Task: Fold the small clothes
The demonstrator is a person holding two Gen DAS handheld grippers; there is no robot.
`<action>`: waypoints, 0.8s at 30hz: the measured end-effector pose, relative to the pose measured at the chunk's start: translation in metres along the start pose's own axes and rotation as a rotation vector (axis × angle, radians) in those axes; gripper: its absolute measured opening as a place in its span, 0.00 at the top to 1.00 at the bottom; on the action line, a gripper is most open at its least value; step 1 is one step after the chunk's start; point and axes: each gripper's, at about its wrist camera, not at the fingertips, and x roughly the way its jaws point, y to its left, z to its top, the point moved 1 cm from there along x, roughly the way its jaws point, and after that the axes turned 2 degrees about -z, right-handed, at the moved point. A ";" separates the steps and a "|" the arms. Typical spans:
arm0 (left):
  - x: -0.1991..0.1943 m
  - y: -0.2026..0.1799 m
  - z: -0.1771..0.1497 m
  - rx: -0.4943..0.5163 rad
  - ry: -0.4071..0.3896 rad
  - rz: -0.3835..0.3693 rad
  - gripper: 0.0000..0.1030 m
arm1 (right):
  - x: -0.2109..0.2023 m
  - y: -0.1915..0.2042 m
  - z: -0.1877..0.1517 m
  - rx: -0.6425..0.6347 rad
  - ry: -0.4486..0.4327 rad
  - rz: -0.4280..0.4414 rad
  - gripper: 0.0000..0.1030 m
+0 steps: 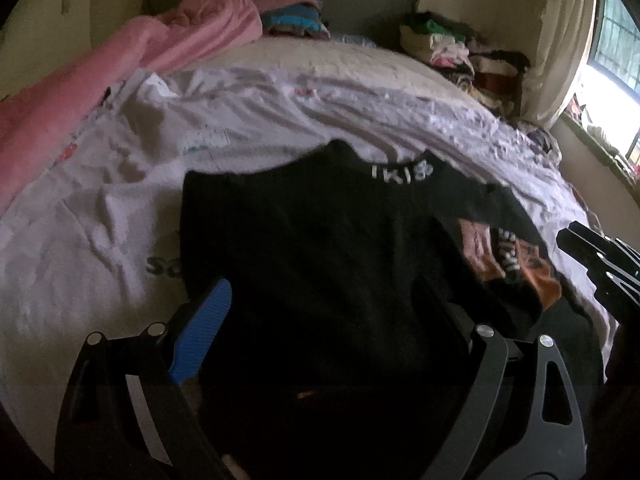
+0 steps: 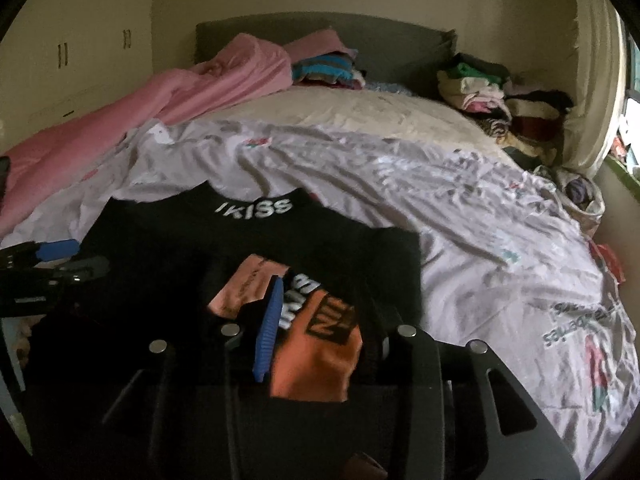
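Left wrist: tongs agape over shirt.

**Around the bed**

A rumpled white printed sheet covers the bed beyond the jaws. A pink blanket lies far left of them, a grey headboard straight ahead, a window far right, cupboard doors at upper left

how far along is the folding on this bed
Done: folded stacks sit by the headboard. In hand: a black "IKISS" top lies on the white sheet, one side folded over so its orange print shows. The left tool is open over it; the right tool grips nothing. Left: the remaining folds and stacking.
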 end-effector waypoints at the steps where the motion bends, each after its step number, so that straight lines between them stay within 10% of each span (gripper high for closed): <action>1: 0.003 0.000 -0.002 -0.002 0.016 -0.006 0.29 | 0.001 0.005 -0.002 -0.007 0.009 0.017 0.64; 4: 0.012 0.004 -0.008 -0.022 0.069 -0.017 0.45 | 0.004 0.017 -0.004 -0.018 0.033 0.065 0.63; 24: 0.016 0.006 -0.014 -0.014 0.095 -0.022 0.45 | 0.053 0.022 -0.033 0.019 0.218 0.042 0.55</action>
